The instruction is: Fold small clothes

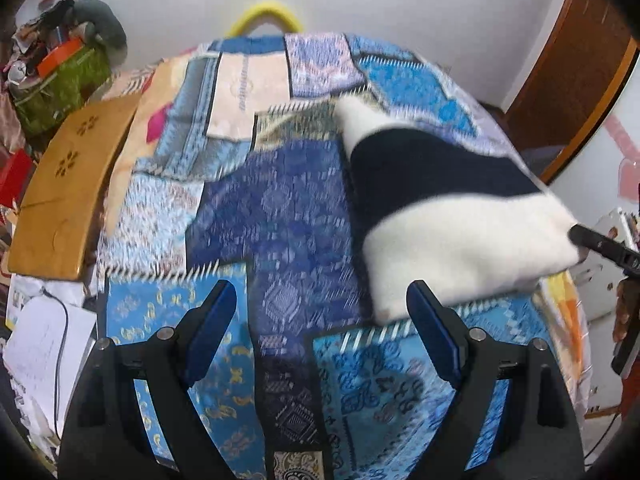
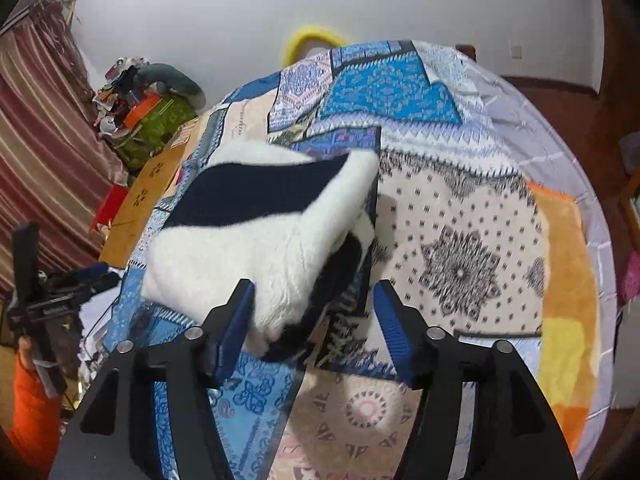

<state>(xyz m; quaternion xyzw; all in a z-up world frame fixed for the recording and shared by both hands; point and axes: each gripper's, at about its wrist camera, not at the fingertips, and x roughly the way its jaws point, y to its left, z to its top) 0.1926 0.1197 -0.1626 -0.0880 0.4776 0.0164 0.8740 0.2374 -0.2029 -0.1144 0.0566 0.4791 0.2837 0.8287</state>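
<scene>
The folded black-and-white garment (image 2: pixel 256 232) lies mid-bed on the patchwork bedspread (image 2: pixel 460 240). Right gripper (image 2: pixel 316 322) is spread, loose around its near corner; left gripper (image 1: pixel 320 328) hangs wide, empty, above open bedspread.

Each camera rides on its own gripper and looks forward and steeply down along the fingers at the bedspread (image 1: pixel 280 200). The left view hangs above the near edge, with the garment (image 1: pixel 452 216) off to its right. The right view sits close over the garment (image 2: pixel 256 232), at the near corner. Both share the bedspread (image 2: pixel 460 216), garment, yellow ring (image 1: pixel 264 16) (image 2: pixel 312 38) and far wall.
</scene>
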